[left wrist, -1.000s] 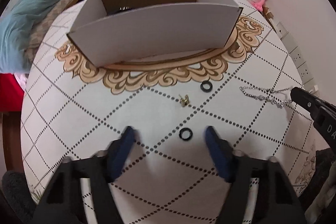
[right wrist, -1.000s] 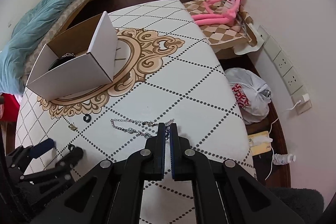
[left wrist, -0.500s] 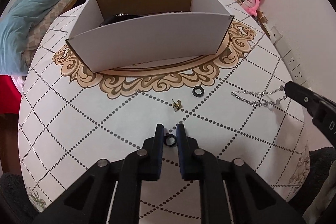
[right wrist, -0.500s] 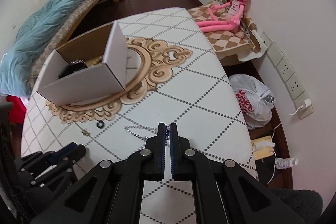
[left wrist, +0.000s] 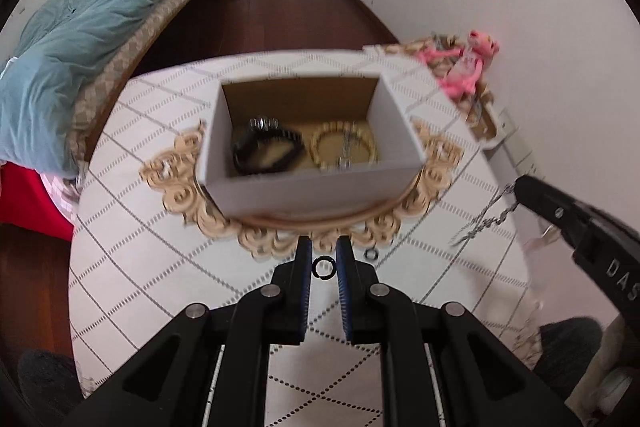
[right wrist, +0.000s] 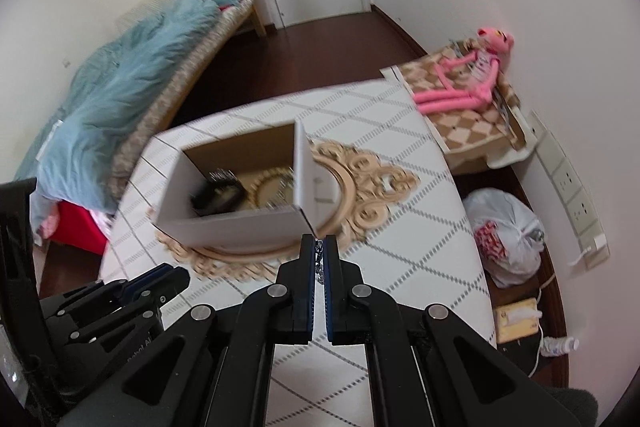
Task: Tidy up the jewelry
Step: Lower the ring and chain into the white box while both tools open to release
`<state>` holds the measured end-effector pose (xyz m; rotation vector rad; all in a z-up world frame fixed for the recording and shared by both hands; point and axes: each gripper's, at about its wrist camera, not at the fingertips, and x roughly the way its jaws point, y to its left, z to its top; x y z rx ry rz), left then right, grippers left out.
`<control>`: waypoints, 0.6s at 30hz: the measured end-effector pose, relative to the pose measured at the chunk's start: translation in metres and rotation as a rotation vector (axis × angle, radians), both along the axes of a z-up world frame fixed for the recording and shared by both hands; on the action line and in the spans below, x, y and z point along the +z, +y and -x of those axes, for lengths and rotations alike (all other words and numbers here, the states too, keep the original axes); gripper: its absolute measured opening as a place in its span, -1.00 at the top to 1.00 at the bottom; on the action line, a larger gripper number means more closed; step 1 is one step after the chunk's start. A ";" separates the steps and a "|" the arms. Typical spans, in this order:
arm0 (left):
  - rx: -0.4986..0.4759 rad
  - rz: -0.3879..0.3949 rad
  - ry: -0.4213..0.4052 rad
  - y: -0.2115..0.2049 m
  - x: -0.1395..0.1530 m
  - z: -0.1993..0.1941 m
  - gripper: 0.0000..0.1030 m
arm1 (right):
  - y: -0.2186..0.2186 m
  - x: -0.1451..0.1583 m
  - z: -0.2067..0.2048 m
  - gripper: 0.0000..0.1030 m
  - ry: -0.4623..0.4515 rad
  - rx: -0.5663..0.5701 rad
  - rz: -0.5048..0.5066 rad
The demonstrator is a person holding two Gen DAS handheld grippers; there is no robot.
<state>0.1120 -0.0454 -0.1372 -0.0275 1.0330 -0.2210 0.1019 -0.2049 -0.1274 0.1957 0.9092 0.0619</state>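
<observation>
My left gripper [left wrist: 323, 259] is shut on a small black ring [left wrist: 323, 267] and holds it above the table, in front of the open white cardboard box [left wrist: 312, 187]. The box holds a black bracelet [left wrist: 266, 153] and a beaded bracelet [left wrist: 344, 147]. My right gripper [right wrist: 319, 247] is shut on a silver chain [right wrist: 319, 267], which dangles from its tips in the left wrist view [left wrist: 484, 219]. It is lifted to the right of the box [right wrist: 240, 227]. Another black ring [left wrist: 371, 254] lies on the table.
The round table [left wrist: 140, 267] has a white diamond-patterned cloth with a gold ornamental centre. A bed with a blue duvet [left wrist: 80, 27] stands at the left. A pink plush toy [right wrist: 472, 79] and a white plastic bag [right wrist: 508, 235] are at the right.
Both grippers have risen and moved toward the box. The left lifts the black ring off the table; the right lifts the chain off the table. The box inside now shows.
</observation>
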 end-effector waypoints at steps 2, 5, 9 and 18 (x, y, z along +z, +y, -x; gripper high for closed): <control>0.005 0.024 -0.021 0.007 0.016 -0.007 0.82 | 0.004 0.016 -0.004 0.93 -0.026 0.017 -0.010; 0.010 0.063 -0.041 0.020 0.039 -0.021 0.82 | 0.010 0.038 -0.010 0.93 -0.064 0.045 -0.025; 0.012 0.093 -0.064 0.033 0.064 -0.047 0.82 | 0.020 0.064 -0.031 0.93 -0.100 0.088 -0.047; -0.004 0.116 0.022 0.046 0.053 -0.117 0.82 | 0.038 0.050 -0.121 0.93 -0.005 0.166 -0.073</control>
